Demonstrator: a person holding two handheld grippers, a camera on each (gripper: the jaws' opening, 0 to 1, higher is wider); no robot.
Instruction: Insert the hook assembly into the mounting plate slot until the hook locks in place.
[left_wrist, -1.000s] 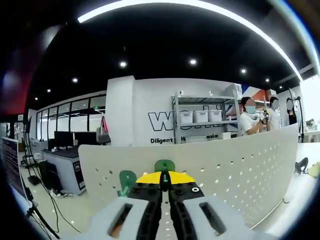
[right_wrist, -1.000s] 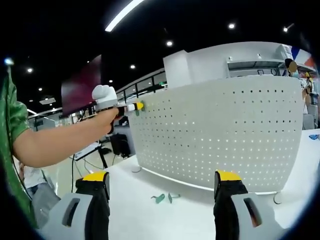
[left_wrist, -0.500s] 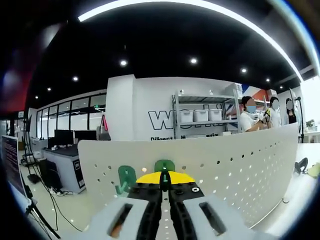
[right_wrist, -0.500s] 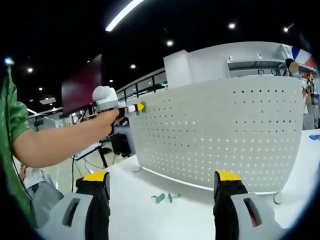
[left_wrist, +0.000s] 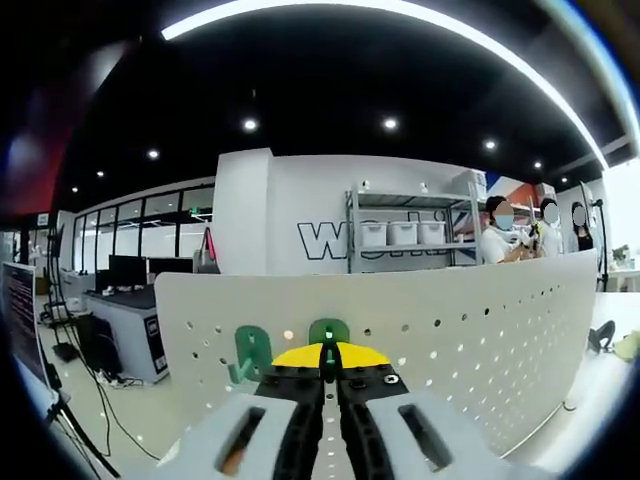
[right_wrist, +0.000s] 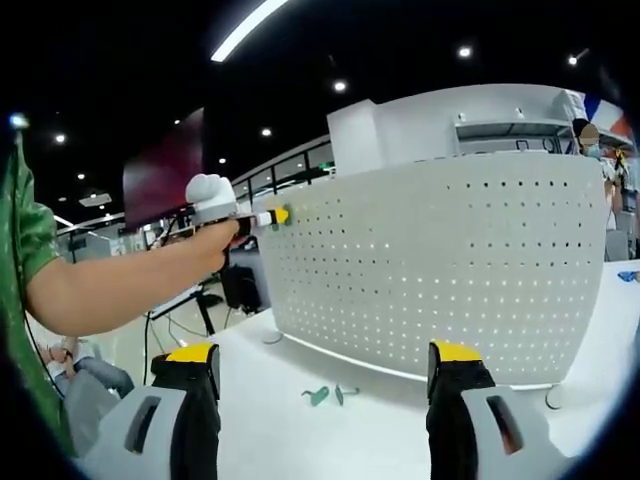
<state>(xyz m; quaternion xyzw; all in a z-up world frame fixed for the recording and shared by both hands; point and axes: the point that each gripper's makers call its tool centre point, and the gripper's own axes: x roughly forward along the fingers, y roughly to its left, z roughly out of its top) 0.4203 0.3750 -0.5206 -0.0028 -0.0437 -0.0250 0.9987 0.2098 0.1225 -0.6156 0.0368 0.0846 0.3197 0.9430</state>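
Hooks: 2 (left_wrist: 329, 333) (left_wrist: 250, 352) on pegboard (left_wrist: 480, 320)

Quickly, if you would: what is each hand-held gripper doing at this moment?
Left hand-held gripper: shut on a green hook at the white pegboard.
Right hand-held gripper: open, holding nothing, above the table.

Grey-bodied left gripper (left_wrist: 329, 372) with black, yellow-tipped jaws and small screws; matching right gripper (right_wrist: 325, 375); the person's bare arm (right_wrist: 120, 280) below a green short sleeve (right_wrist: 22, 240).
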